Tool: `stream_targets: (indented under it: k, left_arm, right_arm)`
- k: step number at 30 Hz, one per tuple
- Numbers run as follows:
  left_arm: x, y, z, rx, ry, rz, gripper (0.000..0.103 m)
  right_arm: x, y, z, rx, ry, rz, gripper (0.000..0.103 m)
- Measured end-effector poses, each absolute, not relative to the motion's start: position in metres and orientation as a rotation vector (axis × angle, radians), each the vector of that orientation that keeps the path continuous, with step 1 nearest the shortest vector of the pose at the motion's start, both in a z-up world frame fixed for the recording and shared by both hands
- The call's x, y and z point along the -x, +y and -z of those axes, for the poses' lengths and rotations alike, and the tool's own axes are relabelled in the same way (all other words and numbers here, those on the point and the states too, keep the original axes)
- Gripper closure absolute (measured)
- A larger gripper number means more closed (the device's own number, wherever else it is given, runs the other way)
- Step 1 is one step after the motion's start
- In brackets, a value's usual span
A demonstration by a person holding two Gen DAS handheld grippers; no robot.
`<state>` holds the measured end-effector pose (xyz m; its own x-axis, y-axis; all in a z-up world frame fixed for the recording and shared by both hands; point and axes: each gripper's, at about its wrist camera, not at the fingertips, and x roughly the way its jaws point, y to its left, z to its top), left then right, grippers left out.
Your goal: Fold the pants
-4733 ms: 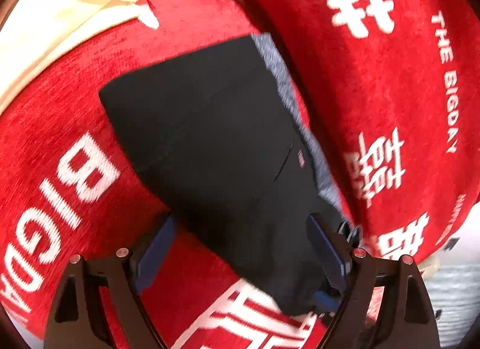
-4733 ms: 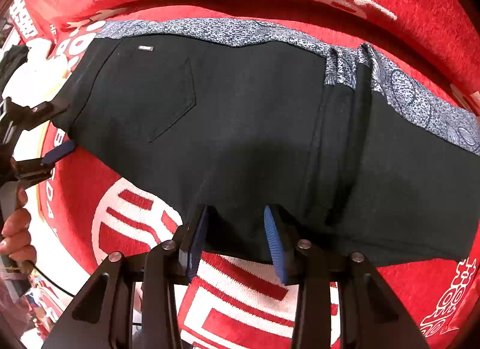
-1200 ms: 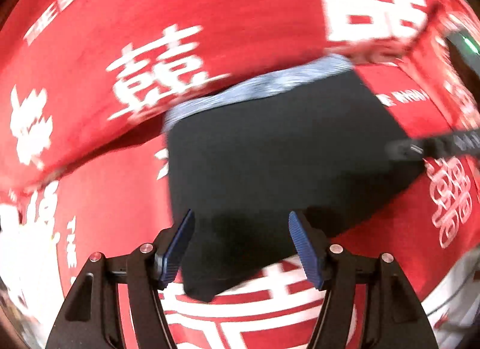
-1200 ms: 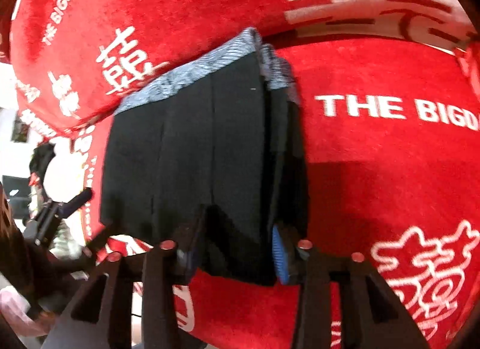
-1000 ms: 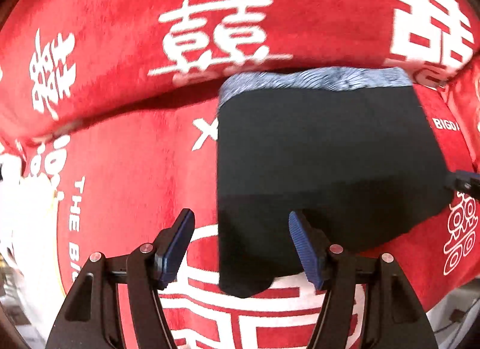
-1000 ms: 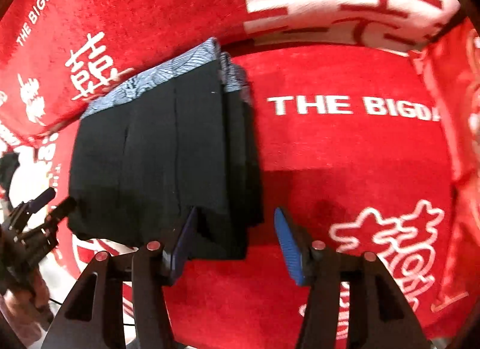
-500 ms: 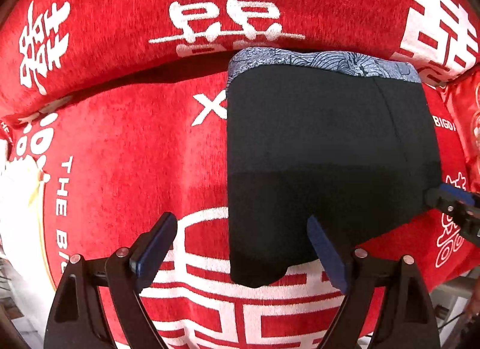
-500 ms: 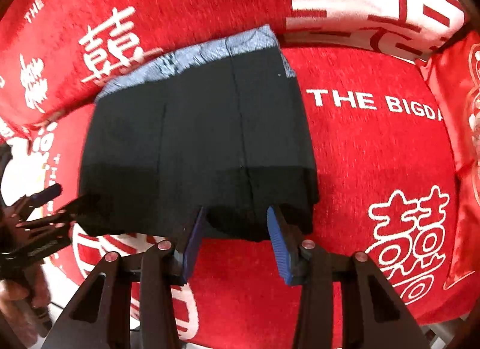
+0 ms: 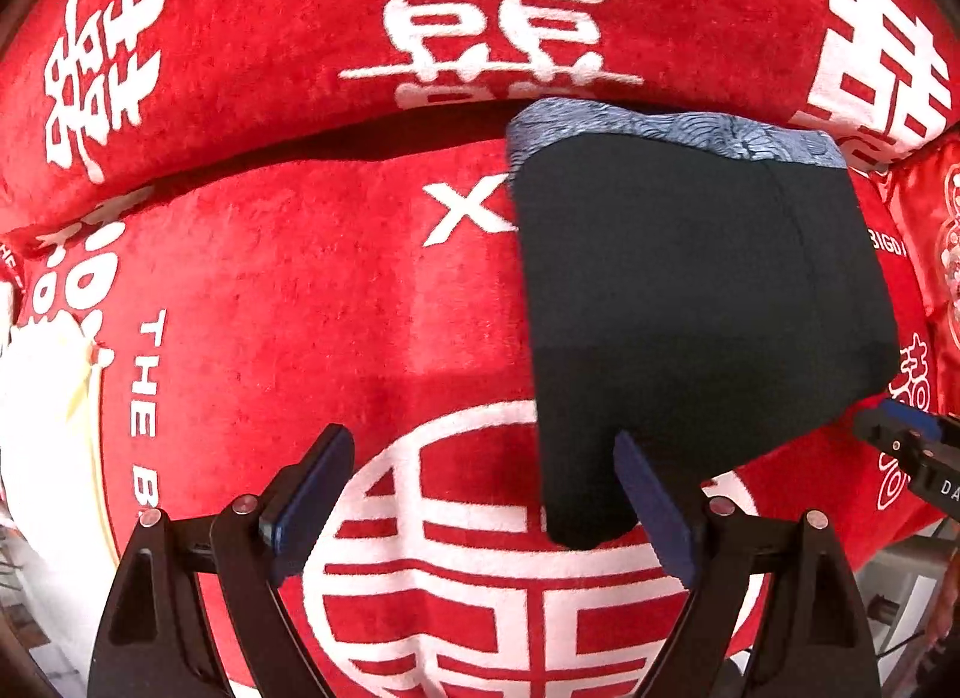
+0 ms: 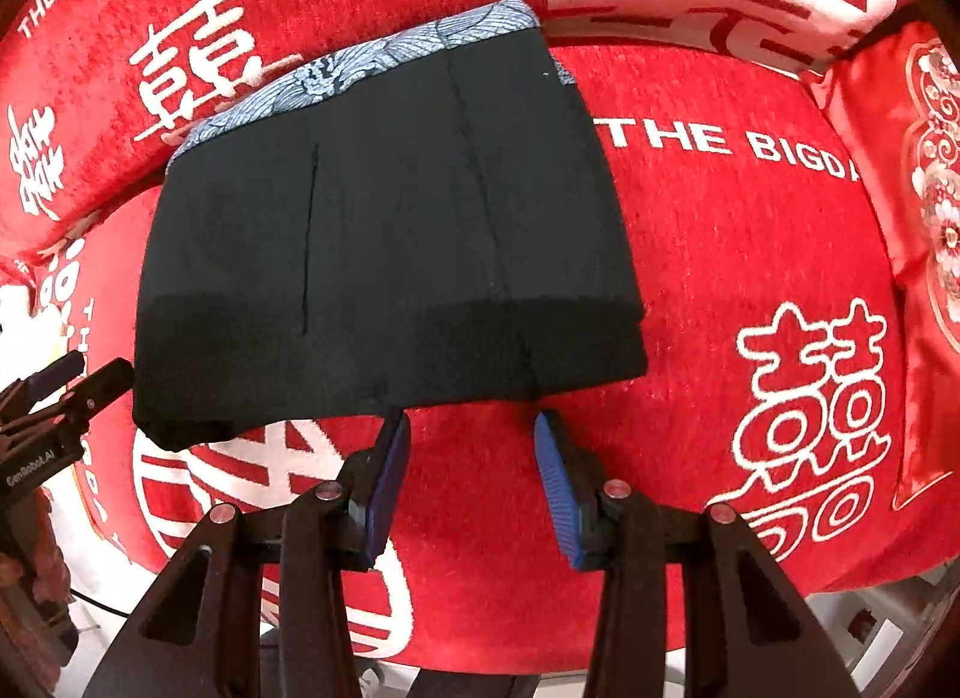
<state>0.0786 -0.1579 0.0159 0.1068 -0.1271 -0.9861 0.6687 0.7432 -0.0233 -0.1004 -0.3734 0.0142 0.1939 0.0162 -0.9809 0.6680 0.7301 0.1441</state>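
The black pants (image 9: 690,302) lie folded into a flat rectangle on the red seat, with the blue patterned waistband (image 9: 672,128) at the far edge. They also show in the right wrist view (image 10: 384,254). My left gripper (image 9: 480,488) is open and empty, just in front of the pants' near left corner. My right gripper (image 10: 471,458) is open and empty, just in front of the pants' near edge. The left gripper's tips show at the left in the right wrist view (image 10: 72,380). The right gripper's tip shows at the right in the left wrist view (image 9: 900,434).
The red seat cushion (image 10: 750,290) with white lettering holds the pants. A red backrest (image 9: 300,38) rises behind it. A red patterned pillow (image 10: 918,206) stands at the right. A pale cloth (image 9: 42,410) lies at the seat's left edge.
Both grippers have let go of the pants and pulled back toward the seat's front edge. The folded pants now lie still and flat.
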Motion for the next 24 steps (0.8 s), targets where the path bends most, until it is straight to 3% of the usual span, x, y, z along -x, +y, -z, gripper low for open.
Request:
stream_targets:
  k: [14,20,24]
  left_arm:
    - [-0.094,-0.166,-0.012,-0.481,1.344,0.608,0.014]
    - [-0.1,-0.181,-0.014,-0.431,1.378,0.613,0.014]
    - [-0.107,-0.189,-0.011,-0.385,1.401,0.623,0.014]
  right_arm:
    - [0.126,-0.379,-0.017,-0.716,1.263,0.519,0.054]
    - [0.128,-0.402,-0.018,-0.744,1.24,0.487,0.05]
    - [0.124,-0.422,-0.02,-0.766,1.222,0.458,0.041]
